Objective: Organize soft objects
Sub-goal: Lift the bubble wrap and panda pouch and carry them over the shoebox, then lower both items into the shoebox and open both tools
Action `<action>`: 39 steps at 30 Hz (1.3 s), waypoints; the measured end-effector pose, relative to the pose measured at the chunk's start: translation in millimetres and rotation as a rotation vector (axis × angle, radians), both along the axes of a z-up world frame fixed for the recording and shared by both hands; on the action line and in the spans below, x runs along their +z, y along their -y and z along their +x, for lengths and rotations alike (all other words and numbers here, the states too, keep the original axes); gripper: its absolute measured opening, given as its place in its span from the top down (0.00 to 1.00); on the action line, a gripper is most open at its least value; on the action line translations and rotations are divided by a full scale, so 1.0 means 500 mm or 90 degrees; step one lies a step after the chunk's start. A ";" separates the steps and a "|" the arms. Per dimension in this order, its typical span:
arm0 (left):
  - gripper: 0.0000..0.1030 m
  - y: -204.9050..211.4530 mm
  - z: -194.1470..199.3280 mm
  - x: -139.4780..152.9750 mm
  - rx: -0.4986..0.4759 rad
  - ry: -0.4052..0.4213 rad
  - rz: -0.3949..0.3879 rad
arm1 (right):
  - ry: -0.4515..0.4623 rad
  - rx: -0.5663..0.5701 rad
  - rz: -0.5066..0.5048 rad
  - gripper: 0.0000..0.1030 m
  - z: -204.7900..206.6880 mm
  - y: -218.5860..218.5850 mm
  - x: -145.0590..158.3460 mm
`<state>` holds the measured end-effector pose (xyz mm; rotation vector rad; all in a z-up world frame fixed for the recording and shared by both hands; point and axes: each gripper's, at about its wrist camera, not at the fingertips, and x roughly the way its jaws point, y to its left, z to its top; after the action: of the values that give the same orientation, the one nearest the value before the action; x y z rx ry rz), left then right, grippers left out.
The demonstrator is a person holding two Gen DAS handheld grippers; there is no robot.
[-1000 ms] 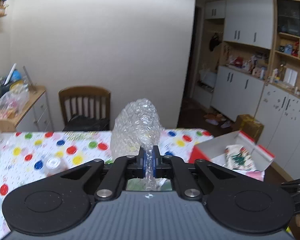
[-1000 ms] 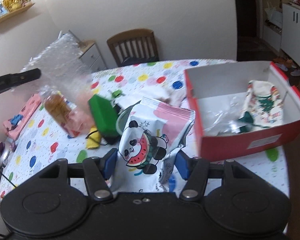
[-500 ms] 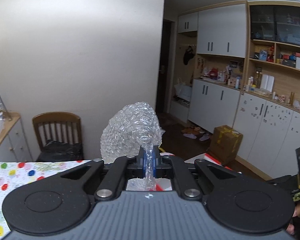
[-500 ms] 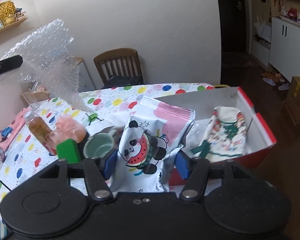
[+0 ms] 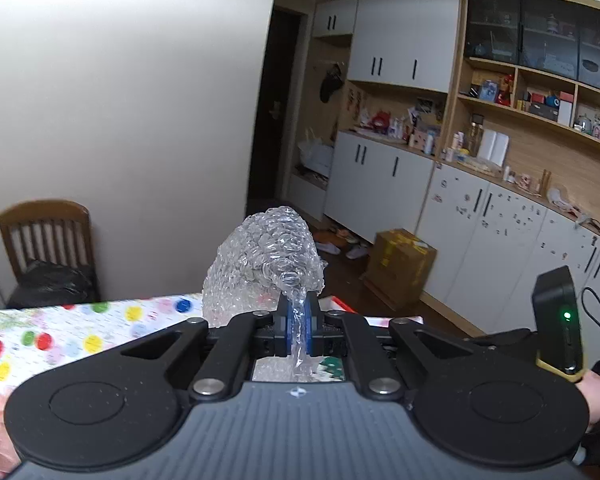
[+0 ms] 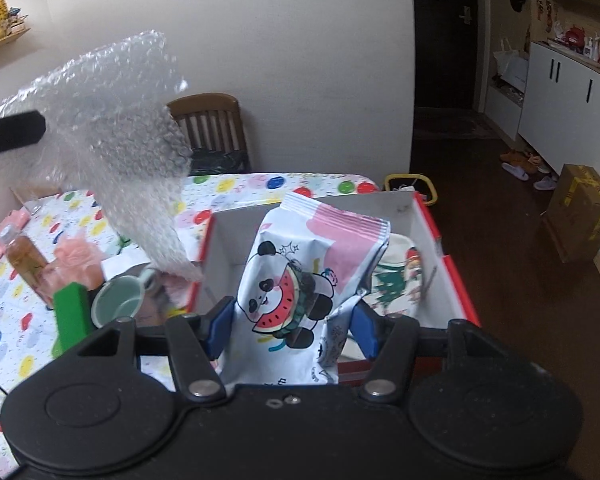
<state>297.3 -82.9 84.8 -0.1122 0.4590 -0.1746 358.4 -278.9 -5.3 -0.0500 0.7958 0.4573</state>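
Note:
My left gripper [image 5: 298, 326] is shut on a sheet of clear bubble wrap [image 5: 264, 256], held in the air above the table's right end. In the right wrist view the bubble wrap [image 6: 112, 148] hangs at the left, its lower tip near the left wall of the red box [image 6: 454, 280]. My right gripper [image 6: 294, 330] is shut on a panda snack bag [image 6: 300, 280], held over the near part of the box. A tree-print cloth [image 6: 400, 284] lies in the box.
The polka-dot table [image 6: 16, 312] carries a tea bottle [image 6: 26, 260], a pink soft item [image 6: 76, 260], a green block [image 6: 70, 316] and a teal cup [image 6: 118, 306]. A wooden chair [image 6: 212, 128] stands behind the table. A cardboard box [image 6: 580, 216] sits on the floor at right.
Both grippers have moved right toward the red box. The bubble wrap now hangs by the box's left wall and the snack bag is over the box.

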 end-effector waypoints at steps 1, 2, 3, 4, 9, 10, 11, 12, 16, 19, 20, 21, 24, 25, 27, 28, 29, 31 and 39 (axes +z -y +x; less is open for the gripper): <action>0.94 0.007 0.009 -0.004 -0.005 -0.004 -0.006 | -0.001 -0.003 0.000 0.42 0.007 0.007 -0.002; 0.95 0.015 0.018 -0.008 -0.009 -0.006 -0.010 | -0.002 -0.005 -0.002 0.42 0.016 0.014 -0.004; 0.95 0.024 0.025 -0.013 -0.011 -0.008 -0.010 | -0.003 -0.008 -0.003 0.42 0.025 0.021 -0.008; 0.95 0.034 0.034 -0.017 -0.012 -0.009 -0.008 | -0.003 -0.011 -0.004 0.42 0.033 0.025 -0.011; 0.94 0.065 0.079 -0.044 -0.026 -0.030 0.008 | -0.004 -0.014 -0.012 0.42 0.072 0.040 -0.027; 0.95 0.072 0.090 -0.052 -0.034 -0.035 0.023 | -0.004 -0.015 -0.014 0.42 0.081 0.041 -0.030; 0.95 0.079 0.103 -0.061 -0.038 -0.044 0.038 | -0.004 -0.015 -0.018 0.42 0.092 0.041 -0.034; 0.95 0.081 0.119 -0.072 -0.038 -0.059 0.045 | -0.004 -0.013 -0.022 0.42 0.104 0.042 -0.038; 0.94 0.086 0.169 -0.126 -0.030 -0.114 0.058 | -0.011 -0.009 -0.036 0.42 0.146 0.040 -0.059; 0.94 0.090 0.192 -0.161 -0.022 -0.144 0.062 | -0.018 -0.005 -0.040 0.42 0.168 0.039 -0.075; 0.94 0.091 0.198 -0.172 -0.019 -0.152 0.064 | -0.020 -0.001 -0.042 0.42 0.174 0.039 -0.080; 0.94 0.094 0.204 -0.182 -0.017 -0.158 0.069 | -0.023 0.002 -0.043 0.42 0.181 0.037 -0.087; 0.94 0.100 0.218 -0.213 -0.013 -0.184 0.078 | -0.033 0.008 -0.046 0.42 0.194 0.034 -0.107; 0.94 0.103 0.224 -0.223 -0.011 -0.193 0.078 | -0.037 0.011 -0.047 0.42 0.200 0.032 -0.113; 0.94 0.102 0.238 -0.242 -0.008 -0.213 0.080 | -0.045 0.014 -0.055 0.42 0.208 0.029 -0.128; 0.94 0.104 0.243 -0.251 -0.010 -0.223 0.080 | -0.049 0.017 -0.058 0.42 0.210 0.027 -0.130; 0.94 0.106 0.248 -0.261 -0.013 -0.232 0.079 | -0.054 0.021 -0.060 0.42 0.213 0.026 -0.137; 0.94 0.111 0.259 -0.281 -0.016 -0.247 0.085 | -0.061 0.023 -0.069 0.42 0.217 0.023 -0.151; 0.94 0.122 0.289 -0.354 -0.028 -0.330 0.063 | -0.077 0.053 -0.102 0.42 0.219 0.010 -0.192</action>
<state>441.8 -143.7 -92.3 -0.0491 0.9866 -0.1655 468.1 -283.8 -101.2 -0.2061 0.9501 0.4778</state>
